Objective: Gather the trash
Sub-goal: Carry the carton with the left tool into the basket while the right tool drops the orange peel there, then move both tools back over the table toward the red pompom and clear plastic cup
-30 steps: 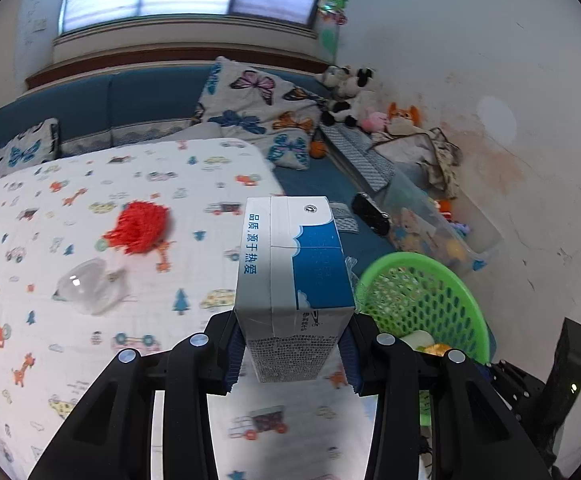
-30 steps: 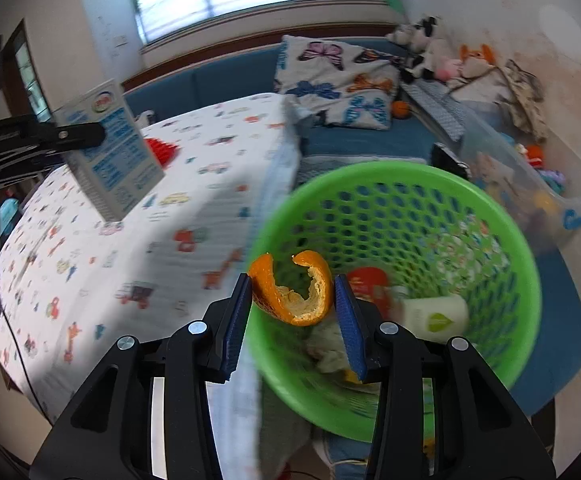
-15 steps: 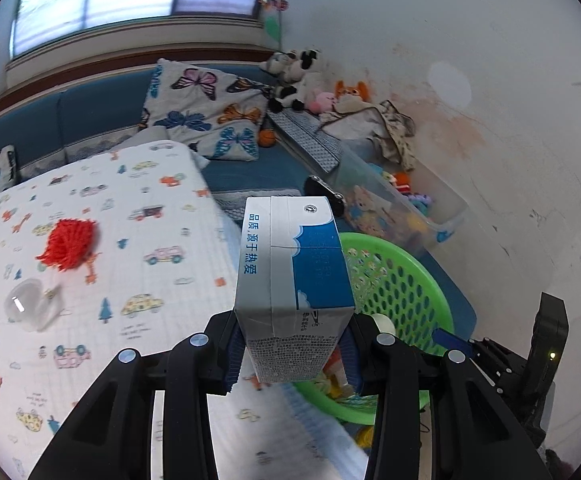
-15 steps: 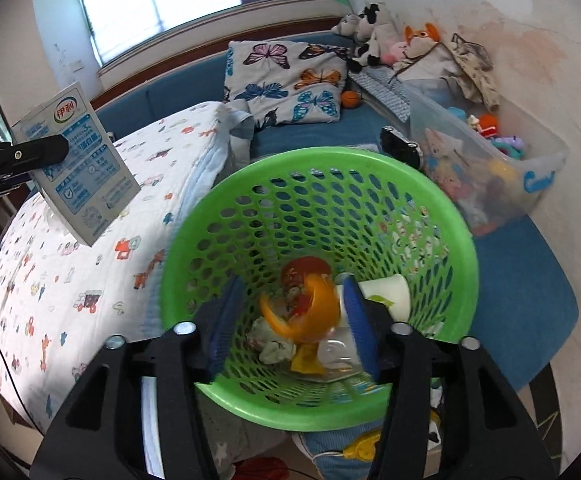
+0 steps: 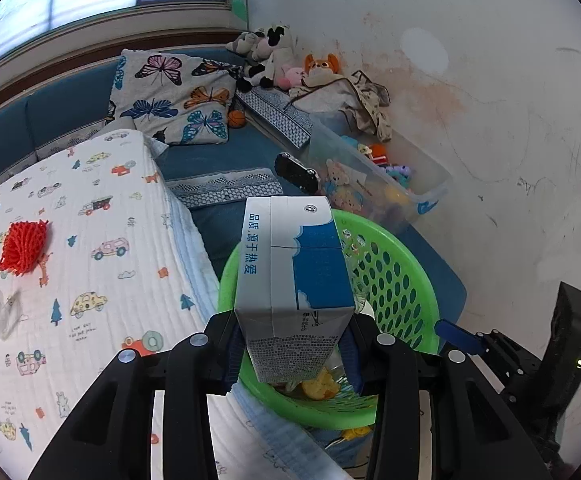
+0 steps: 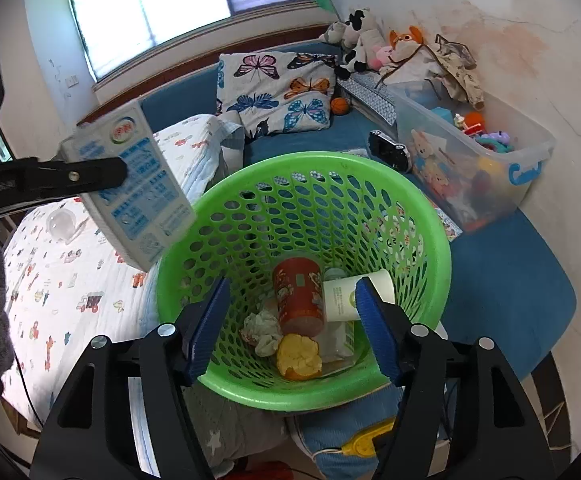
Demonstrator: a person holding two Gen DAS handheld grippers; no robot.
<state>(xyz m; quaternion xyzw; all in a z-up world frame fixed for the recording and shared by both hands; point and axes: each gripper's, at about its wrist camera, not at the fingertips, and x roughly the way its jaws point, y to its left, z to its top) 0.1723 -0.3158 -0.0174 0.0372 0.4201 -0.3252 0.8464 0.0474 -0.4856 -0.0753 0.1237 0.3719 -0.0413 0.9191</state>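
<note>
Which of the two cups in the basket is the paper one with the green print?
The white cup, lying on its side at the right of the green basket. The other cup beside it is red-orange with a printed pattern.

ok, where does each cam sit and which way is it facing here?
Left wrist: on the left hand-held gripper, angled down past the milk carton it clamps, toward the bed and green basket; own fingers show.
Right wrist: on the right hand-held gripper, looking down into the basket at the orange peel; jaws empty, just been opening.
Shared: basket, carton, bed, toy bin.
</note>
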